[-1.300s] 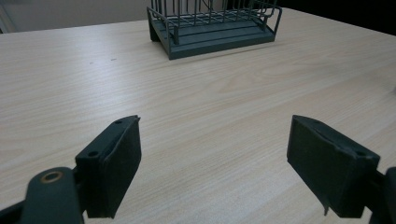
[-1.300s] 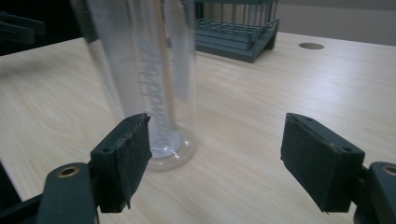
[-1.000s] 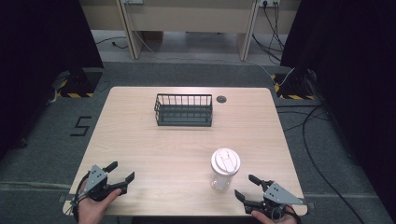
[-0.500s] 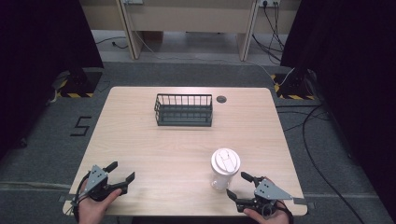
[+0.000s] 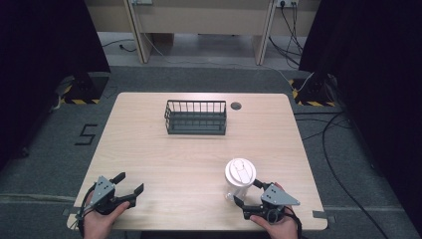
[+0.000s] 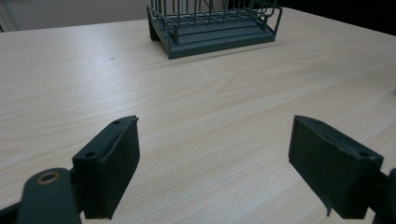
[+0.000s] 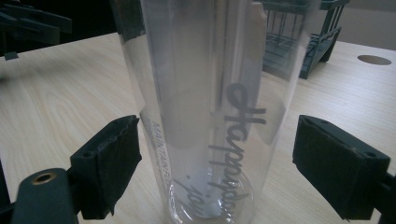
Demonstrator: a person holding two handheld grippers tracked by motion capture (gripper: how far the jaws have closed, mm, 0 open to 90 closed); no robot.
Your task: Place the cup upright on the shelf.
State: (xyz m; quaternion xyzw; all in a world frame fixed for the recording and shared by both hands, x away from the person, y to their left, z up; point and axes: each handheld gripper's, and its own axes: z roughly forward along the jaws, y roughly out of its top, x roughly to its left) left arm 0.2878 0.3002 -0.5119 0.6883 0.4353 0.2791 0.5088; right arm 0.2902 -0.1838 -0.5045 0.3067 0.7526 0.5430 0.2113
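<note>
A clear plastic cup [image 5: 238, 185] with a white lid [image 5: 240, 171] stands upright near the table's front right. My right gripper [image 5: 247, 192] is at its base, and its jaws have just been opening. In the right gripper view the cup [image 7: 210, 107], with grey lettering on its wall, stands between the two pads [image 7: 116, 163], and a gap shows on each side. My left gripper [image 5: 130, 182] rests open at the front left, with bare wood between its pads [image 6: 112, 163].
A dark wire basket [image 5: 195, 117] stands empty at the middle back of the wooden table [image 5: 149, 149]; it is also in the left gripper view [image 6: 215, 23]. A round cable hole [image 5: 236, 105] lies right of it. Cables run over the floor at the right.
My right gripper has slid left to the cup and its jaws have spread, so they now flank the cup's base. The left gripper has kept still.
</note>
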